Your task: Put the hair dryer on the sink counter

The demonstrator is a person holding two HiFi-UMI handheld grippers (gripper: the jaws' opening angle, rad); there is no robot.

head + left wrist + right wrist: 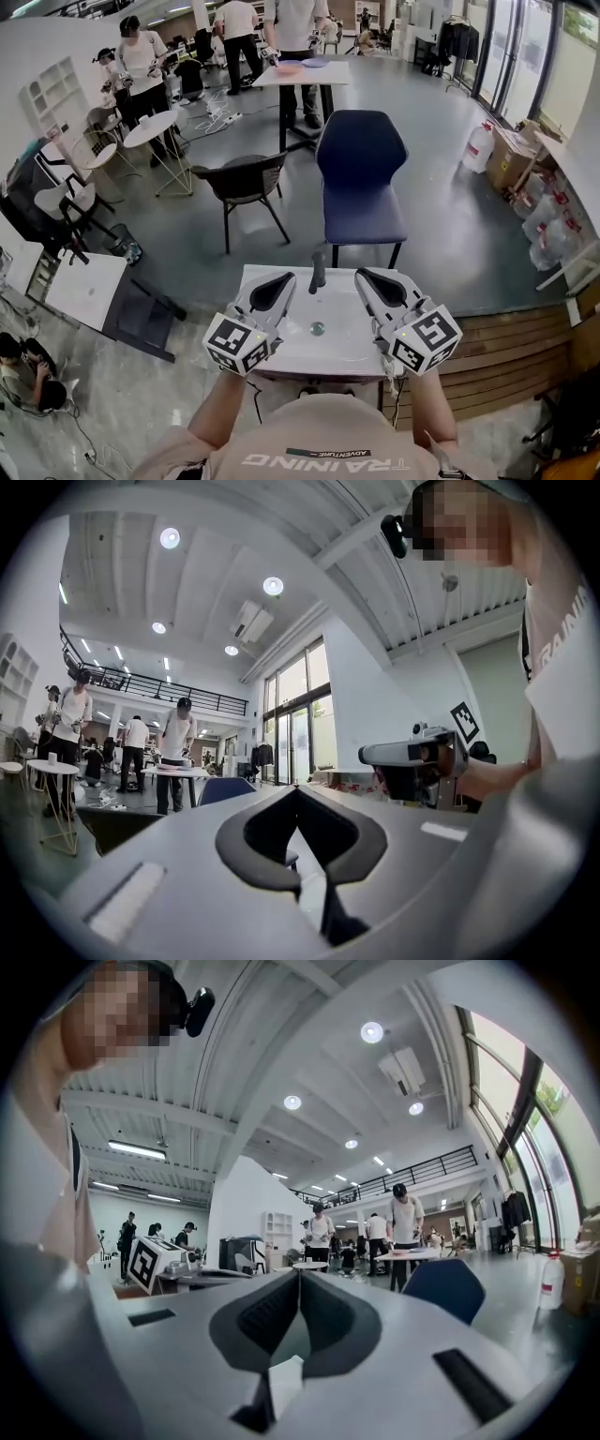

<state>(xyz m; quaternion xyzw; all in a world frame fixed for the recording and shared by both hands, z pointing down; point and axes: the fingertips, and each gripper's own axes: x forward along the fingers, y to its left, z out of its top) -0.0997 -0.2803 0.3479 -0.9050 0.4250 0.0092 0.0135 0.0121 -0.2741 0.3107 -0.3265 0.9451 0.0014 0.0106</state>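
Note:
No hair dryer shows in any view. A white sink counter with a dark faucet and a round drain stands right below me. My left gripper hovers over the basin's left side, jaws together with nothing between them. Over the right side my right gripper is likewise shut and empty. Both point level, away from me. In the left gripper view the jaws meet at their tips and the right gripper's body shows beside them. The right gripper view shows closed jaws too.
A blue chair stands just beyond the counter and a dark chair to its left. Further off are white tables and several people. Boxes and bags line the right wall. A wooden platform lies to the right.

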